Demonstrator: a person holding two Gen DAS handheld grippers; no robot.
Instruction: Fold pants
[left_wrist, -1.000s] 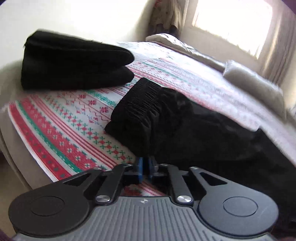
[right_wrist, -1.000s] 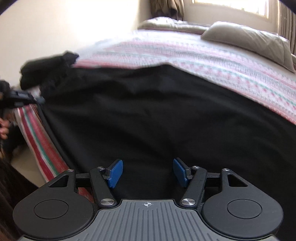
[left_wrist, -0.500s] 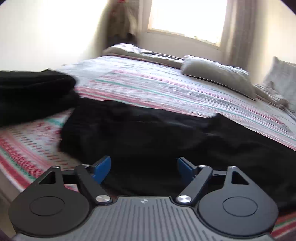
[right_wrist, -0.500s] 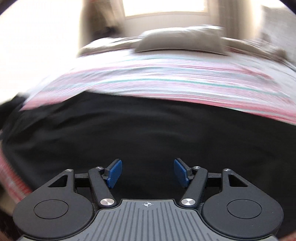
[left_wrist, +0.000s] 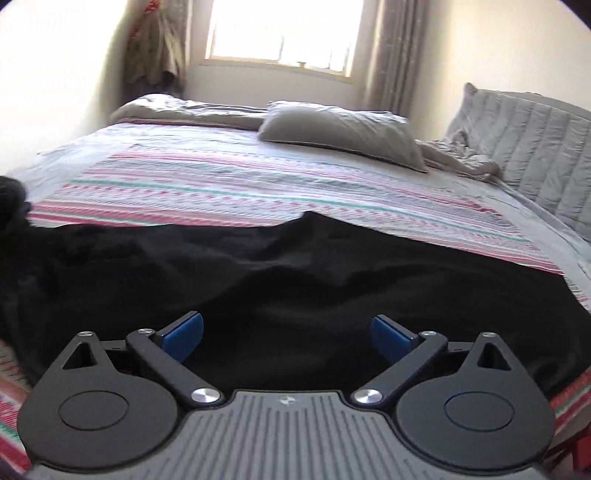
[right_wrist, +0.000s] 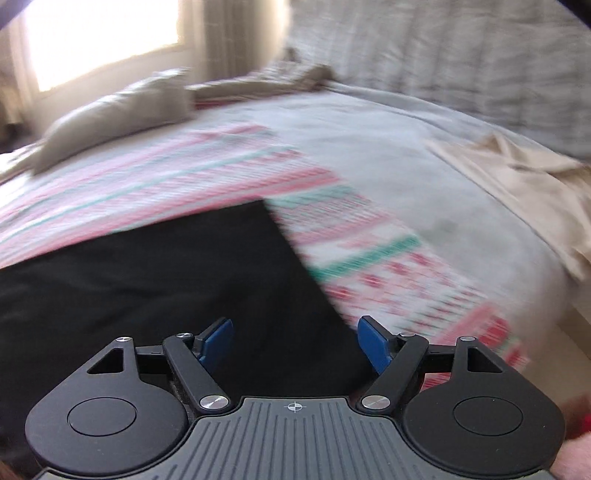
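Black pants (left_wrist: 280, 280) lie spread lengthwise across the striped red, green and white blanket (left_wrist: 236, 192) on the bed. My left gripper (left_wrist: 287, 338) hovers over their middle, its jaws opening wide with nothing pressed between the blue pads. In the right wrist view the pants (right_wrist: 155, 280) end at a straight leg hem running down toward the gripper. My right gripper (right_wrist: 295, 343) hangs over that hem end, jaws opening, pads apart and not pressing the cloth. The view is blurred by motion.
A grey pillow (left_wrist: 340, 133) and rumpled bedding lie at the far side under the window (left_wrist: 280, 33). A quilted grey headboard (left_wrist: 532, 147) stands at the right. A beige cloth (right_wrist: 524, 184) lies near the bed's right edge. Another dark garment (left_wrist: 9, 206) shows at the left edge.
My left gripper went from shut at the waistband to wide open and swung right over the pants' middle. My right gripper swept right to the leg hem and widened.
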